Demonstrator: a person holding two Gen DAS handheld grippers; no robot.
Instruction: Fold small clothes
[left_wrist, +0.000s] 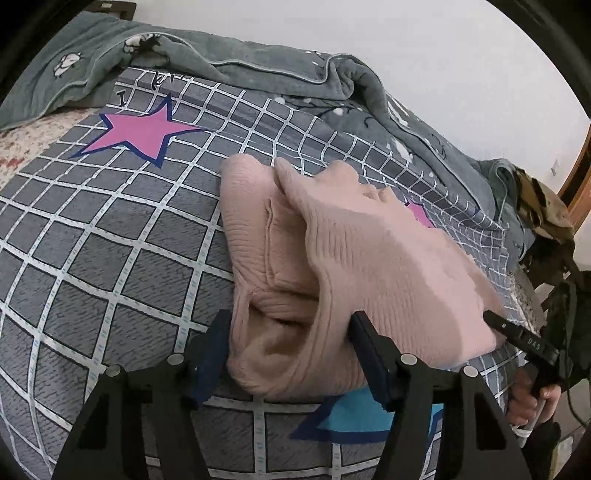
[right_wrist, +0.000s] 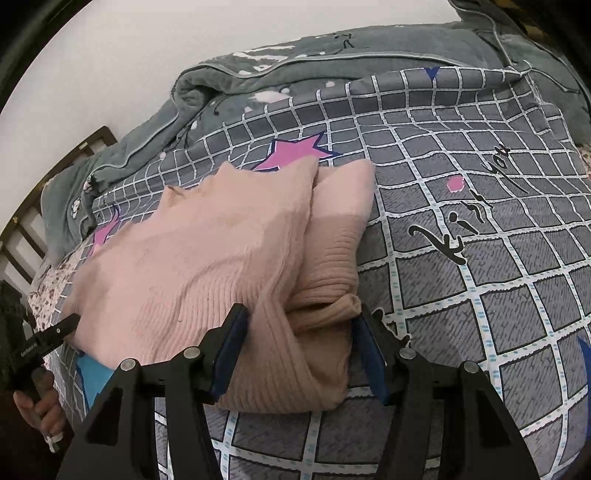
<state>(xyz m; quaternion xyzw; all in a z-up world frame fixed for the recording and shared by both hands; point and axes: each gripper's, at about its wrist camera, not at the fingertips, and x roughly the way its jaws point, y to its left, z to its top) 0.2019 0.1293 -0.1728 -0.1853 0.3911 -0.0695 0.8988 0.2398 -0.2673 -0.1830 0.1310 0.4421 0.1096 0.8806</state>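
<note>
A pink ribbed knit sweater (left_wrist: 332, 258) lies partly folded on the grey checked bedspread (left_wrist: 110, 240); it also shows in the right wrist view (right_wrist: 207, 258). My left gripper (left_wrist: 291, 325) is open, its fingers astride the near left end of the sweater. My right gripper (right_wrist: 299, 321) is open, its fingers astride the near right end, where a cuff (right_wrist: 332, 306) pokes out. The right gripper's finger (left_wrist: 517, 332) shows at the sweater's right edge in the left view. The left gripper's finger (right_wrist: 48, 336) shows at the sweater's left edge in the right view.
A rumpled grey-green quilt (left_wrist: 258, 66) lies along the far side of the bed by the white wall; it also shows in the right wrist view (right_wrist: 332, 66). A wooden headboard (right_wrist: 22, 221) stands at left. Pink stars (left_wrist: 140, 129) and lettering (right_wrist: 469, 218) mark the bedspread.
</note>
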